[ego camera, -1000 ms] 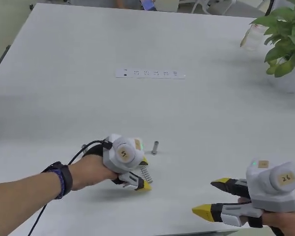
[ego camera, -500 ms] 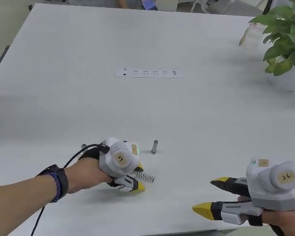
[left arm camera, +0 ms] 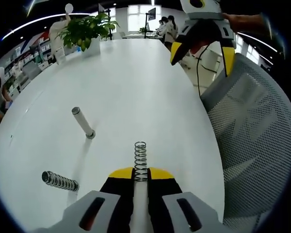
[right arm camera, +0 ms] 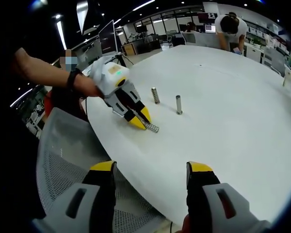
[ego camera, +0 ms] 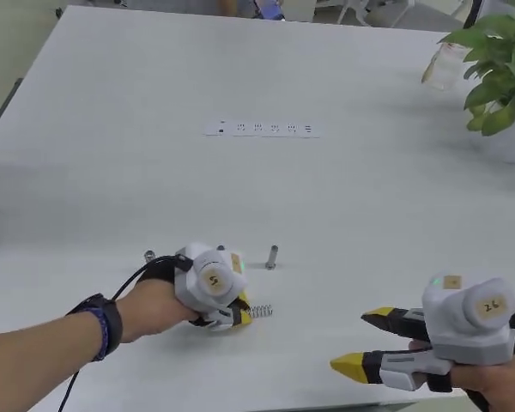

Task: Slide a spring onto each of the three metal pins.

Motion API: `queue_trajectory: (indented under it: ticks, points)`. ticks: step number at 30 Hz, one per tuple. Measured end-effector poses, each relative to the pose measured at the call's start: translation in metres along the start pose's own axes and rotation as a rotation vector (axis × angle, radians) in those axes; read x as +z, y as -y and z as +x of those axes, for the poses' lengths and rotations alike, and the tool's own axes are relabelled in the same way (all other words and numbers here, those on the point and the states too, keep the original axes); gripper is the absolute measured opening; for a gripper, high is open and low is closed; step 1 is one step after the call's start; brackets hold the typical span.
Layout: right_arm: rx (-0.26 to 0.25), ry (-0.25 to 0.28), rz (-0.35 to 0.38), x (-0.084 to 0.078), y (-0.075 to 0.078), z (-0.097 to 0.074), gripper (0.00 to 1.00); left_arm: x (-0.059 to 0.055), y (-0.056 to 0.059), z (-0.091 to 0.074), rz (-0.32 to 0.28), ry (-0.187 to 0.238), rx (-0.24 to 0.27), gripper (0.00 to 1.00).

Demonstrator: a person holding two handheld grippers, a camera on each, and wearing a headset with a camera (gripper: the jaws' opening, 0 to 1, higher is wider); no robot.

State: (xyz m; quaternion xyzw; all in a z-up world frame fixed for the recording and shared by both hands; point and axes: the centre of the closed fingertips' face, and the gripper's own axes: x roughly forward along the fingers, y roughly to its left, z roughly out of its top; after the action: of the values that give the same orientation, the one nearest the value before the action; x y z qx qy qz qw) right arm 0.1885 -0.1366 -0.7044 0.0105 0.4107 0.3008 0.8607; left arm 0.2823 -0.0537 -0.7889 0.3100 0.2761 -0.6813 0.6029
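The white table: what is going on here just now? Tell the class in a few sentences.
A person works at the table with a hand-held gripper in each hand. The left hand-held gripper is shut on a spring, held low over the tabletop. Just ahead, a bare metal pin stands upright. Beside it a second spring stands upright, apparently already on a pin. The right hand-held gripper is open and holds nothing, off near the table's edge.

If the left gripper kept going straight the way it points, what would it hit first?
Mostly bare white table ahead. The left gripper, shut on the thin metal coil spring, would pass beside the upright silver metal pin; farther on, possibly the right gripper.
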Motion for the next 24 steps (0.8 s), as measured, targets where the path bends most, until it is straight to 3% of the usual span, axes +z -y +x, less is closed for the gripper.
queue_trajectory:
  ticks: [9,24]
  points:
    - [0.023,-0.002,-0.018,0.008,-0.002,0.009,0.56,-0.004,0.0,-0.02,-0.074,0.041,0.033,0.02]
    - [0.077,-0.008,-0.075,0.029,-0.007,0.03,0.53,-0.017,0.003,-0.057,-0.107,0.08,0.089,0.02]
